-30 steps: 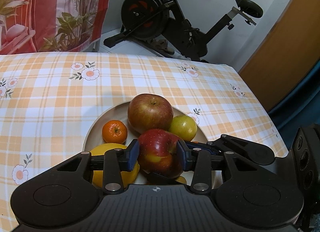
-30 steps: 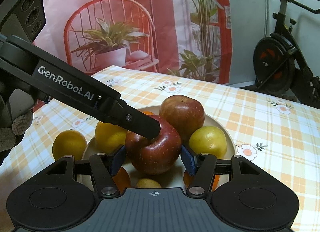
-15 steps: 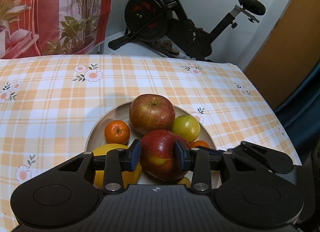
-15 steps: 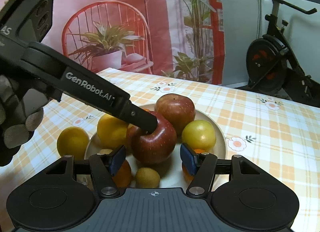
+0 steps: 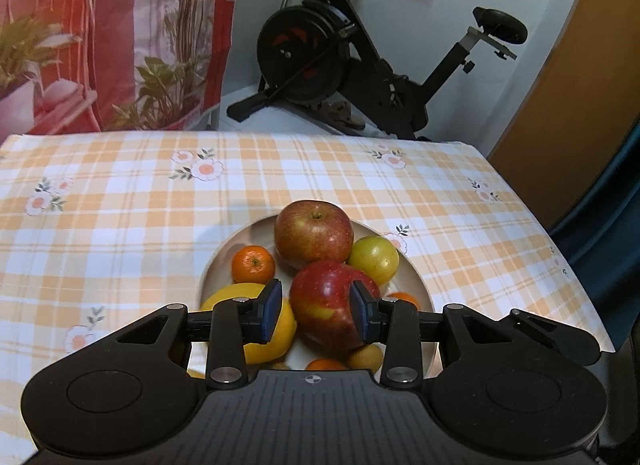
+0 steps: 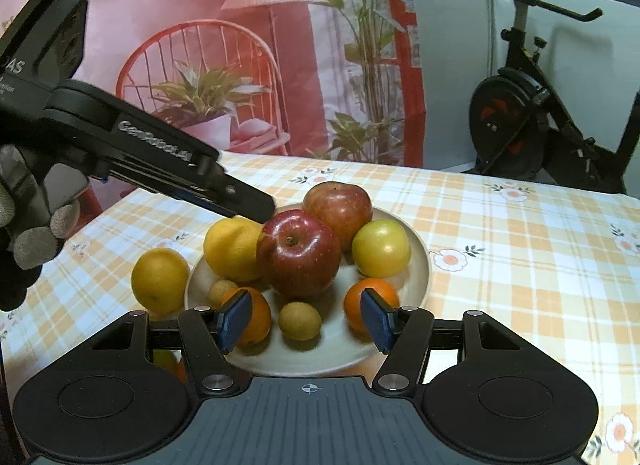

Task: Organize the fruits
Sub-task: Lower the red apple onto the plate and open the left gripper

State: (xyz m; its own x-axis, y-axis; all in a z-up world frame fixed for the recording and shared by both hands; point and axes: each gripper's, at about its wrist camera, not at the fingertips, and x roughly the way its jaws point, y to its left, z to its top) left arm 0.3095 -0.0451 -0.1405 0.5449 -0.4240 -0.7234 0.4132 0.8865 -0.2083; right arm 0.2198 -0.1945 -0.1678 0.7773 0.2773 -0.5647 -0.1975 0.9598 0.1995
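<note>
Dark red apple (image 5: pixel 332 305) on the round beige plate (image 6: pixel 420 265), between the left gripper's (image 5: pixel 316 311) blue pads.
Left jaws narrowed around it; whether both pads press, I cannot tell. Right gripper (image 6: pixel 306 319) hovers nearer, half-spread and empty. Behind: russet apple (image 6: pixel 338 205), checked tablecloth (image 5: pixel 120 205).

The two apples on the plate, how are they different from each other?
The front apple is deep, shiny red; the back apple is duller, brownish red with yellow-green streaks. The front apple sits on top of the pile in the middle; the back apple lies nearer the plate's far rim. The left gripper is at the front apple; nothing touches the back one. Both are big, round, stem-up.
</note>
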